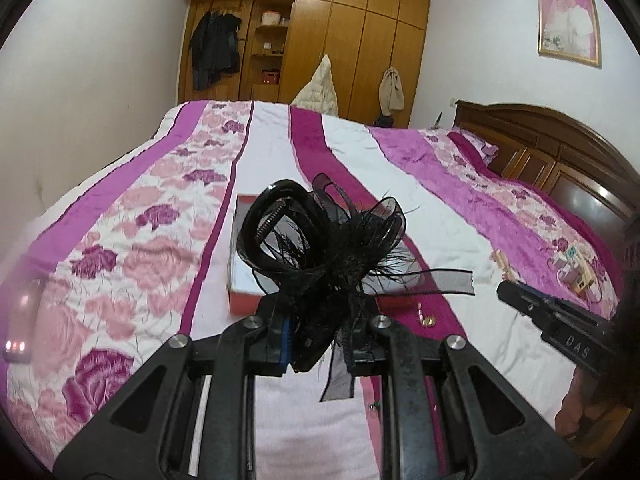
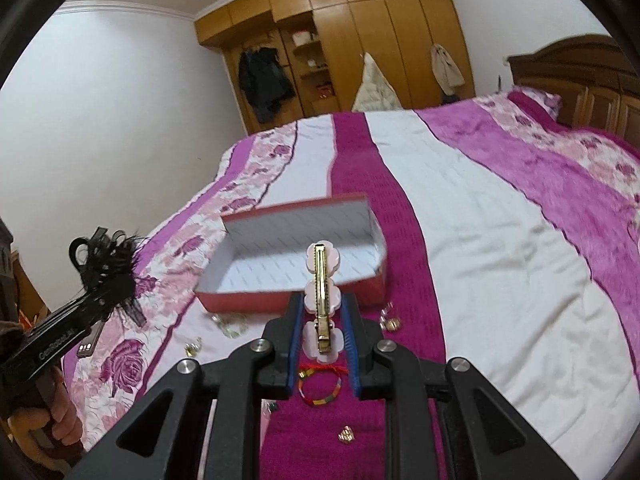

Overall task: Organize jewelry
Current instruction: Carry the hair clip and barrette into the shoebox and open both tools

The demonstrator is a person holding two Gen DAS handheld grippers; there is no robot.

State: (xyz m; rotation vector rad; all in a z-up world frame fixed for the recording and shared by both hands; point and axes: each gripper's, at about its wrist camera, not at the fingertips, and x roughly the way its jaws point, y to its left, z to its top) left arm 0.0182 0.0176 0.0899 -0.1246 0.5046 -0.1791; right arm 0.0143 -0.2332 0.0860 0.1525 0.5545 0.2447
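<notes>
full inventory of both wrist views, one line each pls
black feathered hair clip: 1, black, held in left gripper above bed
pink flower hair clip: 1, pink with gold clasp, held in right gripper
box: 1, red outside, white inside, open on bedspread
woven bracelet: 1, red and multicolour, on magenta stripe under right gripper
gold trinkets: several, small, scattered near box
bedspread: 1, pink, magenta, white
wardrobe: 1, wood, far wall
framed photo: 1, right wall
left gripper: shut
right gripper: shut
</notes>
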